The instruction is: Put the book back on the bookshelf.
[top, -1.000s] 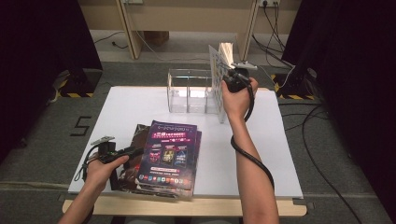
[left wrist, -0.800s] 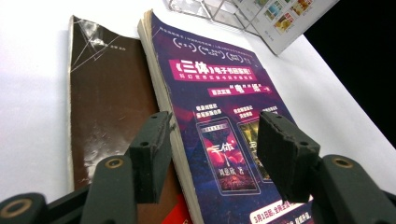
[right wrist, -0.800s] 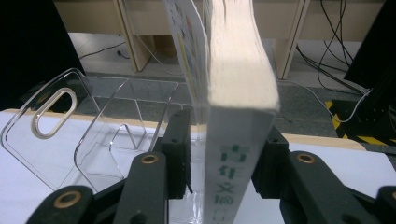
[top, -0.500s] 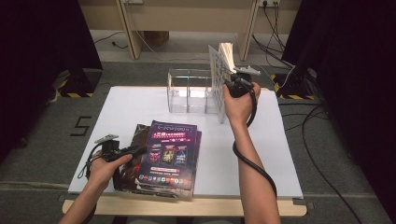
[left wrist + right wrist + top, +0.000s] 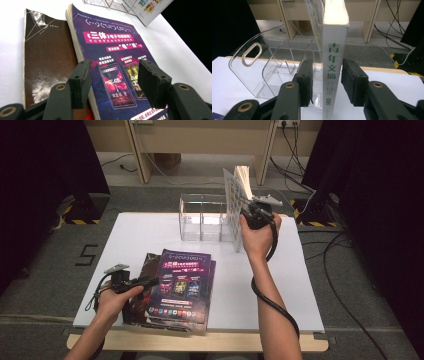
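Book at clear rack, right hand-held gripper (image 5: 327, 82) loosening

White-spined paperback book (image 5: 333, 62), upright, matte cover, stands between the right jaws, which have just been opening; pads clear of both faces. Glossy clear plastic rack (image 5: 274, 65), curved dividers, just left. Left hand-held gripper (image 5: 113, 83) gapes over a glossy purple book (image 5: 110, 47) on the white worktop (image 5: 150, 230).

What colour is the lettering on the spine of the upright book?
Green on a white spine, clearest in the right gripper view.
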{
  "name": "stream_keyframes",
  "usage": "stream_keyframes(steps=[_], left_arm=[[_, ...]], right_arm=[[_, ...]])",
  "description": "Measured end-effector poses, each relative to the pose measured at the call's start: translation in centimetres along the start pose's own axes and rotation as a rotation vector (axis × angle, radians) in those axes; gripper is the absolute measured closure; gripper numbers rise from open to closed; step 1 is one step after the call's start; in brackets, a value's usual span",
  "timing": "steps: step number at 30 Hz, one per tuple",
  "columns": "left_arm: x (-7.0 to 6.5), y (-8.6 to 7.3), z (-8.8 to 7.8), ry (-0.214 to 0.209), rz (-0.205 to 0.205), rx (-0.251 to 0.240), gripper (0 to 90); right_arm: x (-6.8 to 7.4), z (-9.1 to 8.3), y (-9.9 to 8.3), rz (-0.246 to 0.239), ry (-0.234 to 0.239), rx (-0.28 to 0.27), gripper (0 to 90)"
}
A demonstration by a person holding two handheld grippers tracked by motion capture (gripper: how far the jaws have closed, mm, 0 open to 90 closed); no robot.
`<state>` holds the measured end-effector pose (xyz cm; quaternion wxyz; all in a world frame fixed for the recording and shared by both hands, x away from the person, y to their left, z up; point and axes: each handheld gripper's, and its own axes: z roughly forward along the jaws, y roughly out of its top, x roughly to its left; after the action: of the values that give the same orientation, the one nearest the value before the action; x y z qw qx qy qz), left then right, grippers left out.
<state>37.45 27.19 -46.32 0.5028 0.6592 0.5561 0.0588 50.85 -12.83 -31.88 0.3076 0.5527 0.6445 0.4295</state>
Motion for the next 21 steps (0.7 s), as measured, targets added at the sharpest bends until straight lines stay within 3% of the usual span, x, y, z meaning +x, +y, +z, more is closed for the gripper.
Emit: stream_keyframes(steps=[21], left_arm=[[0.0,-0.3,0.0,0.018,0.011,0.009,43.6]], right_arm=[[-0.8,-2.3,-1.7,0.007,0.028,0.007,60.6]])
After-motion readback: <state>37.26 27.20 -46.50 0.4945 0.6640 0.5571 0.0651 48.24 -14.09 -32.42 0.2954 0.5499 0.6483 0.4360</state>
